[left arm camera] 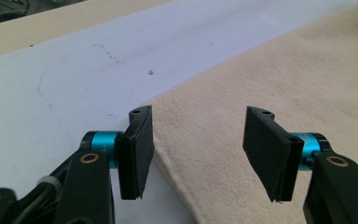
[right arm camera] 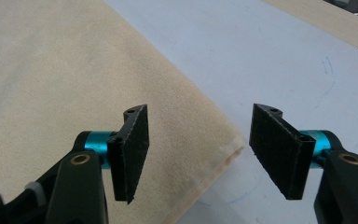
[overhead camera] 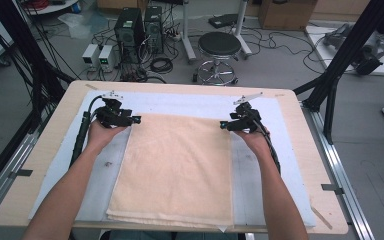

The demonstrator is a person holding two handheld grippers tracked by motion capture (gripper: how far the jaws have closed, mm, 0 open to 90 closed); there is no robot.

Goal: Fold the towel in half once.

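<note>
Towel lies flat on the white mat, folded into a tall rectangle running from the desk's near edge up toward the far edge, roughly centred between the side edges. Left gripper hangs over the far left corner of the cloth, jaws apart, nothing pinched; in the left gripper view the towel's edge runs between the pads without being pressed. Right gripper mirrors it at the far right corner, also spread and empty, with the hemmed corner lying just below the gap in the right gripper view.

Soft terry, light, limp — it looks like it will sag and drape the moment it's lifted, and the stacked layers could slide apart. Best hold, I'd say: both far corners, pinching every layer at the hem, one gripper each.
</note>
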